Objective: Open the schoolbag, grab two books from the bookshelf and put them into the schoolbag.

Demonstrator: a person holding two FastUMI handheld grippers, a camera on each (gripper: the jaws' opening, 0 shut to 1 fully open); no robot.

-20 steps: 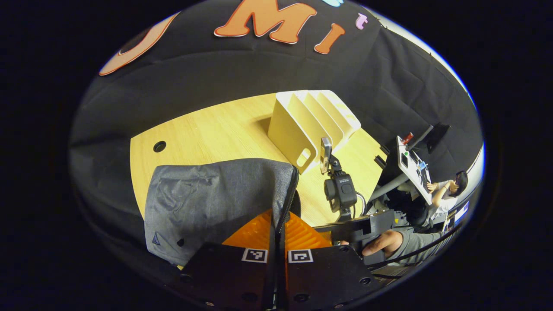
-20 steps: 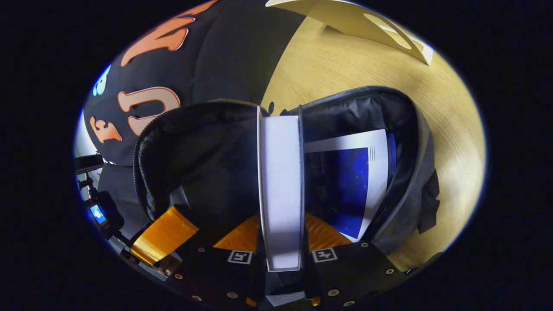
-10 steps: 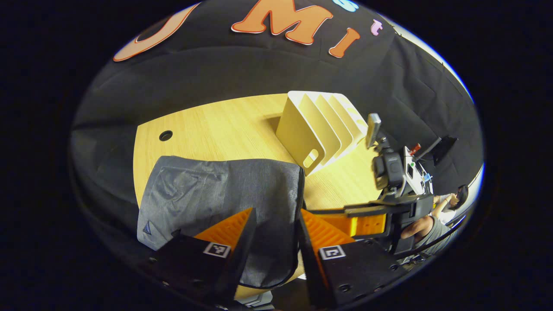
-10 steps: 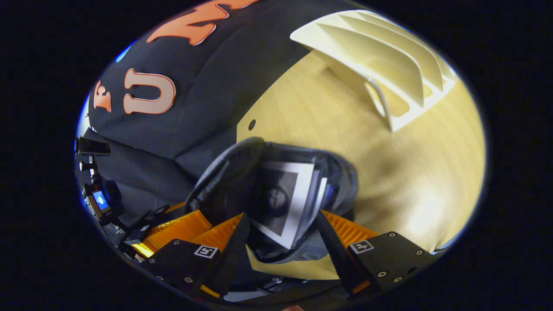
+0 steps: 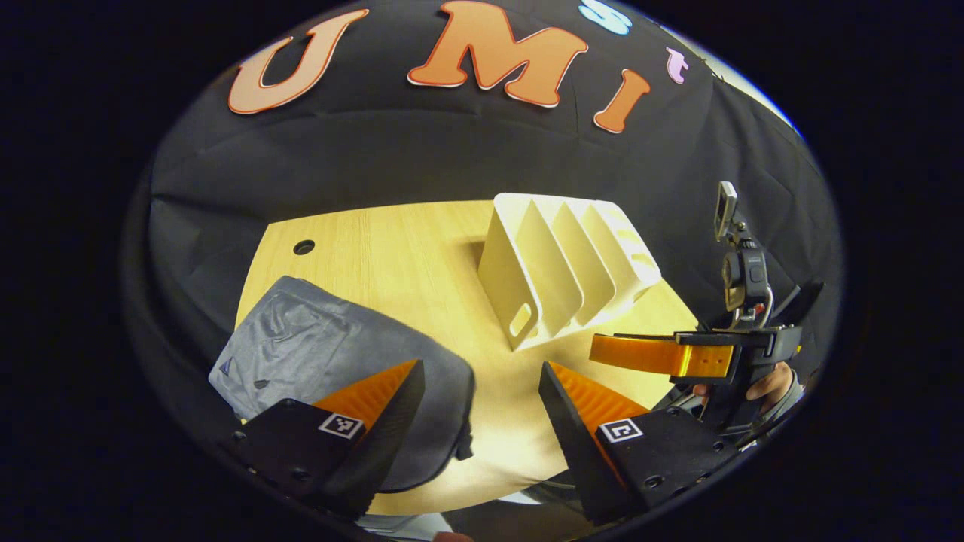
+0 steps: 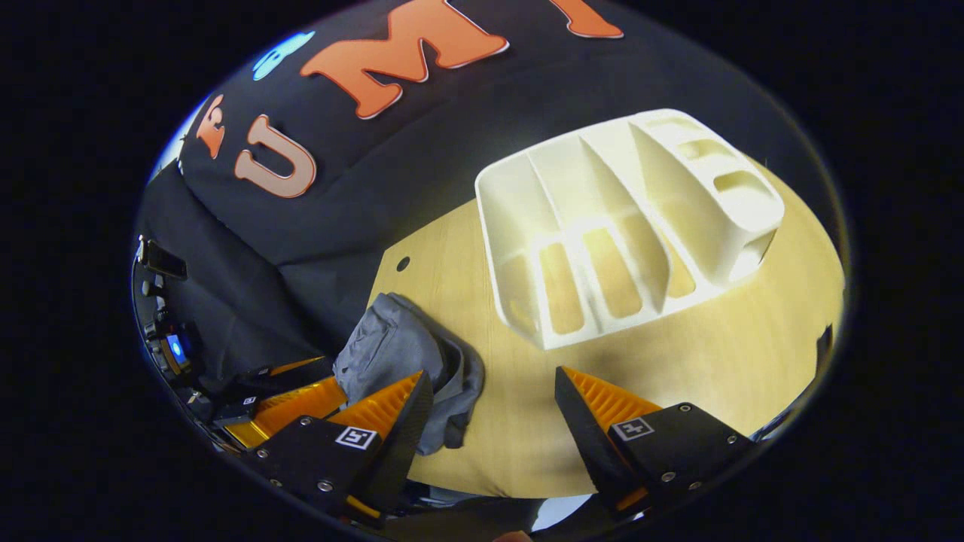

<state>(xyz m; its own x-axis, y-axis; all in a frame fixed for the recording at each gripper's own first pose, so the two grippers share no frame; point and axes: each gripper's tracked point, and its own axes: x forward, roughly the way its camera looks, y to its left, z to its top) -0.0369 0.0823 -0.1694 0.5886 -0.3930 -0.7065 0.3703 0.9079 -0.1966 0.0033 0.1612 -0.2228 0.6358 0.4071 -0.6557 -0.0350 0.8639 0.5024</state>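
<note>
The grey schoolbag (image 5: 331, 361) lies flat on the wooden table (image 5: 407, 256), at lower left in the left gripper view. In the right gripper view the schoolbag (image 6: 407, 361) is a grey heap at the table's left edge. The cream bookshelf (image 5: 565, 263) stands at mid table with bare slots, and the right gripper view looks down into the bookshelf (image 6: 625, 218). My left gripper (image 5: 482, 384) is open above the bag's near end. My right gripper (image 6: 489, 391) is open over the table, holding nothing. The other gripper (image 5: 670, 354) hangs at right in the left gripper view.
A round cable hole (image 5: 304, 247) sits near the table's far left corner. Black cloth (image 5: 452, 158) hangs behind the table. A hand (image 5: 768, 380) holds the other gripper at right. Bare wood (image 6: 678, 361) lies between bag and shelf.
Both grippers opened and drew back and up from the bag. The white book left my right gripper and went into the bag, which now lies flat with its mouth out of sight.
</note>
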